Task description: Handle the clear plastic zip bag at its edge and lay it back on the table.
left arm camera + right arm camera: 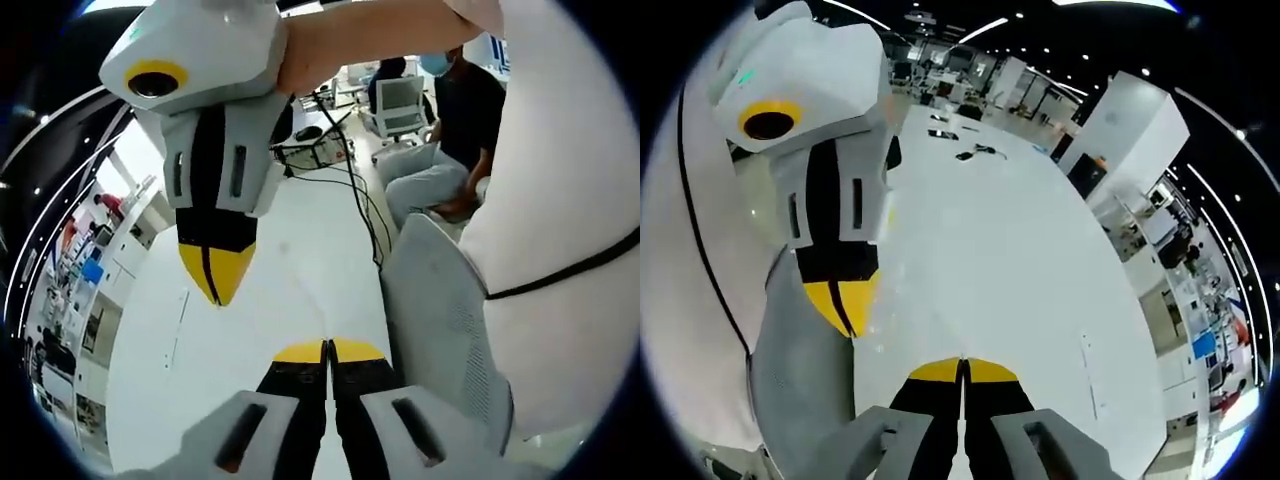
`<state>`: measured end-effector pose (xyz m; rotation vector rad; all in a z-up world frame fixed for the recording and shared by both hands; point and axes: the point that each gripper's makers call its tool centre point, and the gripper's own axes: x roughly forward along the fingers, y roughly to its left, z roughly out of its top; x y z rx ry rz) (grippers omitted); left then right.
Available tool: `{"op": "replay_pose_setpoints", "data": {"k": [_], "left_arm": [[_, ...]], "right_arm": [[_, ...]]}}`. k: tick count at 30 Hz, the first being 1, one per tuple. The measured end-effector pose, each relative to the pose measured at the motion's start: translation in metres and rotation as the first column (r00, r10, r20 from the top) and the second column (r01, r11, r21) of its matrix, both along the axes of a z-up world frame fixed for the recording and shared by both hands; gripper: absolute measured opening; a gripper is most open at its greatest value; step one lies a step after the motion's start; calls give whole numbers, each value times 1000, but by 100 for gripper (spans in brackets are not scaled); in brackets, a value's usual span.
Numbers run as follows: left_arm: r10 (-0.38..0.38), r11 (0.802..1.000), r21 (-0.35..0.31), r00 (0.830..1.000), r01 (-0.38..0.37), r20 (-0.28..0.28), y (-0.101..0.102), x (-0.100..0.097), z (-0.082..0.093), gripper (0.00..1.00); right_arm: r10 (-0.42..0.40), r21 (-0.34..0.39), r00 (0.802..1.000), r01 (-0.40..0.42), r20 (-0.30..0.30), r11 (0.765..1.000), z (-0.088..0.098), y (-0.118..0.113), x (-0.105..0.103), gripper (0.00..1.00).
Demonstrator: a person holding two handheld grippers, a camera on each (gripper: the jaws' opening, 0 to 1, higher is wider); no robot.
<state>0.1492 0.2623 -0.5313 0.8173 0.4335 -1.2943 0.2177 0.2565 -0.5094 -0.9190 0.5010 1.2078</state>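
Note:
In the right gripper view, faint glints of the clear plastic zip bag (883,290) show beside the yellow tips of my left gripper (844,303). Its jaws are shut, seemingly on the bag's edge. The film is nearly invisible against the white floor, so its outline cannot be made out. My right gripper (962,368) has its jaws pressed together, with nothing plainly visible between them. In the left gripper view my left gripper (328,350) is shut at the bottom. The right gripper (218,285) points down toward it from above, a short gap apart.
A grey mesh chair (440,330) stands close on one side, also seen in the other view as the grey chair (800,385). A person's white clothing (570,200) is beside it. Another person (440,150) sits farther off. Cables (360,200) run over the white floor (1020,260). Shelves (1200,330) line the edge.

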Motion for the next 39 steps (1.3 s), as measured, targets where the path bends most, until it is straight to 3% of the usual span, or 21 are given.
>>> {"op": "replay_pose_setpoints", "data": {"k": [39], "left_arm": [[16, 1000, -11, 999, -16, -32, 1, -7, -9, 0]], "right_arm": [[-122, 109, 989, 113, 85, 988, 19, 1, 27, 0]]}}
